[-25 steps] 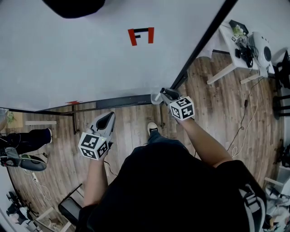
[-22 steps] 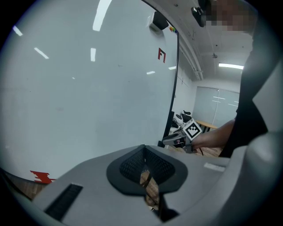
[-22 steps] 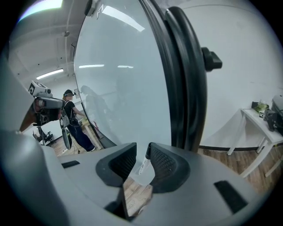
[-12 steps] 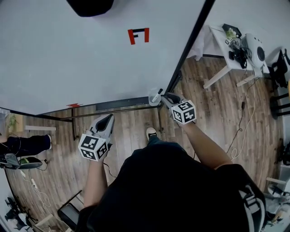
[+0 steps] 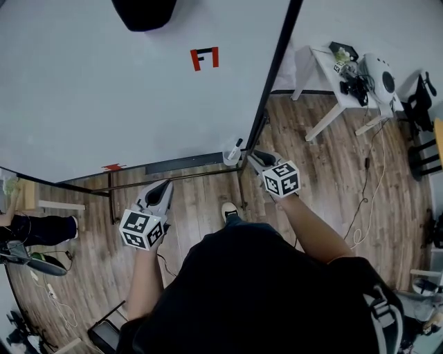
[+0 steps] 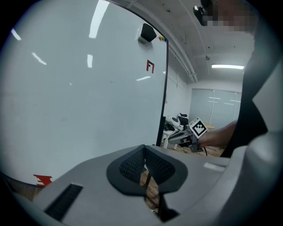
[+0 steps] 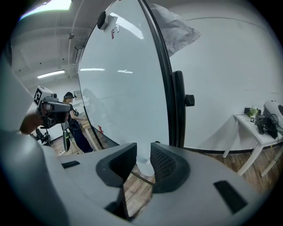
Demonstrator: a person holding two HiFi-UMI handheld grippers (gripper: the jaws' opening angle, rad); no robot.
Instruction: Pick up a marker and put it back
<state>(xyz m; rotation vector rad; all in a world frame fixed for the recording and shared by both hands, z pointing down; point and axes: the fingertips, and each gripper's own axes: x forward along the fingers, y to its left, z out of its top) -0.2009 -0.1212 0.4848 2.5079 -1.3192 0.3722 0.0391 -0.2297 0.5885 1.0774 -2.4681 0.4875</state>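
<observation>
A small white cup (image 5: pixel 230 155) hangs at the lower right corner of the whiteboard (image 5: pixel 124 90), and a marker (image 5: pixel 237 144) with a dark cap stands in it. My right gripper (image 5: pixel 252 156) is just right of the cup, its tips pointing at it. In the right gripper view my right gripper (image 7: pixel 143 153) is open by a narrow gap, and the cup (image 7: pixel 145 167) shows through that gap. My left gripper (image 5: pixel 164 185) hangs lower left over the floor. In its own view my left gripper (image 6: pixel 145 154) is shut on nothing.
The whiteboard's black frame post (image 5: pixel 275 62) runs up past the cup. A red mark (image 5: pixel 205 58) and a black object (image 5: pixel 144 10) sit on the board. A white table (image 5: pixel 325 66) with devices stands at the right. A person (image 5: pixel 34 225) is at the left.
The head view has shifted, so board and cup sit lower and further left. The right gripper stays beside the cup, now a little apart from it. The left gripper stays shut.
</observation>
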